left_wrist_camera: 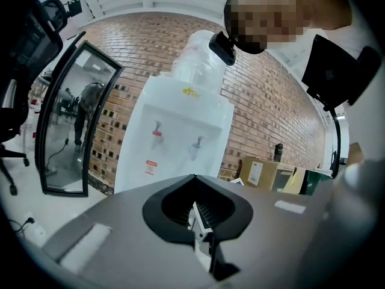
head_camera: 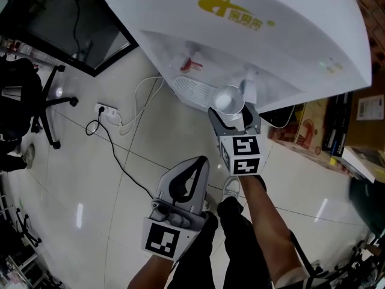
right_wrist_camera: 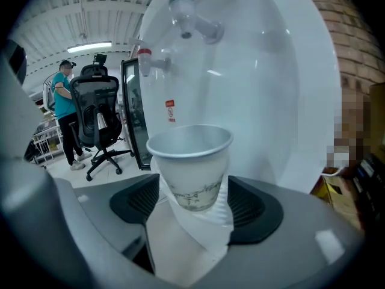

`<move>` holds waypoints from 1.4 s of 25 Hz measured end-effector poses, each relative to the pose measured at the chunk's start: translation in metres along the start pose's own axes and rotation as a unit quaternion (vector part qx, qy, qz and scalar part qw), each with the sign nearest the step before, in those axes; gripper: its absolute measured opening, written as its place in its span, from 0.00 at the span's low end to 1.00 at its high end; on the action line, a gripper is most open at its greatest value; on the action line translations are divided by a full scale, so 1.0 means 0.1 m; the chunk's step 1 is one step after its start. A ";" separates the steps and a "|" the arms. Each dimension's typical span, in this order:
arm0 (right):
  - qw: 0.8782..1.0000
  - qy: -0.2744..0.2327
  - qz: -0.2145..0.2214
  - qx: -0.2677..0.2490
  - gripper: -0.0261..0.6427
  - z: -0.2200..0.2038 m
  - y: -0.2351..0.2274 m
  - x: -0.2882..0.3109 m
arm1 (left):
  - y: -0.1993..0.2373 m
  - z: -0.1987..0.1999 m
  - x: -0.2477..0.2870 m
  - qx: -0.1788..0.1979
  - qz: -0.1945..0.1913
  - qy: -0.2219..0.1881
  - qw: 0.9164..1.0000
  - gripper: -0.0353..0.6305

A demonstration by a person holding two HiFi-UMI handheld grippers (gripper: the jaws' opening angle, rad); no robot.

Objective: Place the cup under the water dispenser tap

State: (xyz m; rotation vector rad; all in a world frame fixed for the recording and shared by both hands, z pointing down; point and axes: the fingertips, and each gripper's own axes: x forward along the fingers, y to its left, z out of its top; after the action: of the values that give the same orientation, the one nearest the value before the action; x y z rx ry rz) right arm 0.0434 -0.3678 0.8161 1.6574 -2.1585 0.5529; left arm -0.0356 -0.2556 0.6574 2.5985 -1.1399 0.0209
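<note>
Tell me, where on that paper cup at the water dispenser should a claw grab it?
Its side wall at mid-height, approached level from the front, a pad on each side. The cup stands upright and widens upward, so it should not slip down; the tap overhead and dispenser behind block other approaches.

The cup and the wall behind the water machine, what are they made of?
The cup looks like paper: matt white, with a rolled rim and a faint printed pattern. The wall is brick: red-brown blocks with pale mortar lines. The water dispenser itself is probably plastic, smooth, white and slightly shiny.
</note>
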 end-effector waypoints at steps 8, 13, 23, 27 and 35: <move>1.000 0.008 0.000 -0.005 0.58 0.06 0.04 -0.35 | -0.12 0.11 -0.09 -0.002 0.000 0.008 1.000 0.04; 1.000 0.002 0.009 -0.004 0.57 0.33 0.15 -0.78 | -0.31 0.40 -0.16 -0.002 -0.008 0.003 1.000 0.04; 0.999 -0.032 0.044 -0.004 0.57 1.20 0.61 -1.79 | -0.50 1.26 -0.39 0.003 0.004 -0.014 1.000 0.04; 0.996 -0.046 0.079 -0.022 0.47 1.59 0.90 -2.17 | -0.60 1.62 -0.53 0.007 0.010 -0.025 1.000 0.04; 0.989 -0.097 0.105 -0.038 0.33 2.36 1.24 -2.89 | -0.85 2.30 -0.77 0.024 -0.009 -0.052 0.998 0.04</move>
State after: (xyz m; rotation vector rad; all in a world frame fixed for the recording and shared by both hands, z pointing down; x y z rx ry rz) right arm -0.0166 -0.2206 0.4564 1.5085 -2.4805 0.3720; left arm -0.0519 -0.2109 0.4046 2.6807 -1.1643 -0.0942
